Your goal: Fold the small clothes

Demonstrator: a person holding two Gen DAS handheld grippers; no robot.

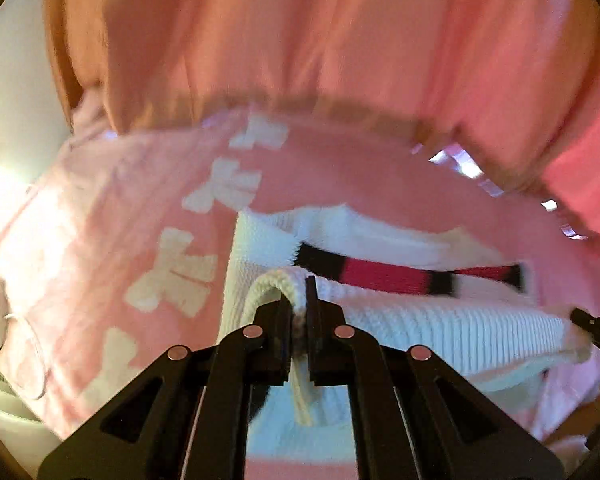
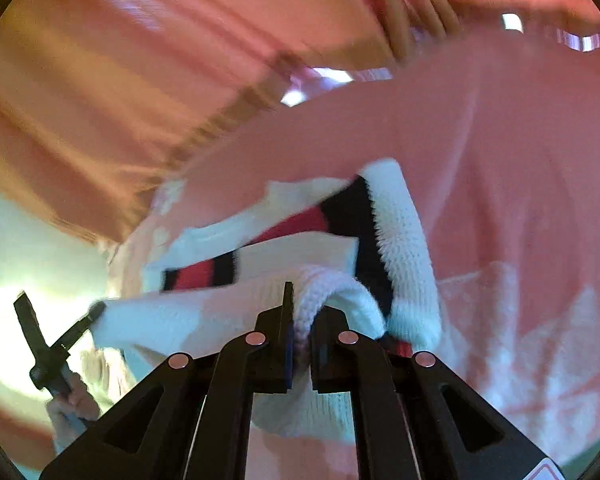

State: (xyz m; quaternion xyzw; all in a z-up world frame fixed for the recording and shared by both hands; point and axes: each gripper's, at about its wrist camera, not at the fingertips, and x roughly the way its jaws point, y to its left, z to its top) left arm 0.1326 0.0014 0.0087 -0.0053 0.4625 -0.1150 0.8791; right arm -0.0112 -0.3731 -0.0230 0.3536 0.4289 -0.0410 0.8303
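A small white knit garment (image 1: 420, 320) with a black and red stripe (image 1: 384, 276) hangs stretched between both grippers, above a pink cloth (image 1: 100, 240) printed with white shapes. My left gripper (image 1: 300, 300) is shut on a rolled edge of the knit. At the far right of the left wrist view, the right gripper (image 1: 592, 324) shows at the knit's other end. In the right wrist view, the right gripper (image 2: 300, 312) is shut on a fold of the knit garment (image 2: 204, 320). There the left gripper (image 2: 96, 312) pinches the far corner, with a hand (image 2: 72, 404) below it.
A pink pleated fabric (image 1: 300, 40) hangs behind the pink cloth and fills the top of both views. The pink cloth (image 2: 520, 200) spreads wide under the garment. A pale, brightly lit surface (image 2: 20, 320) lies to the left. Both views are blurred by motion.
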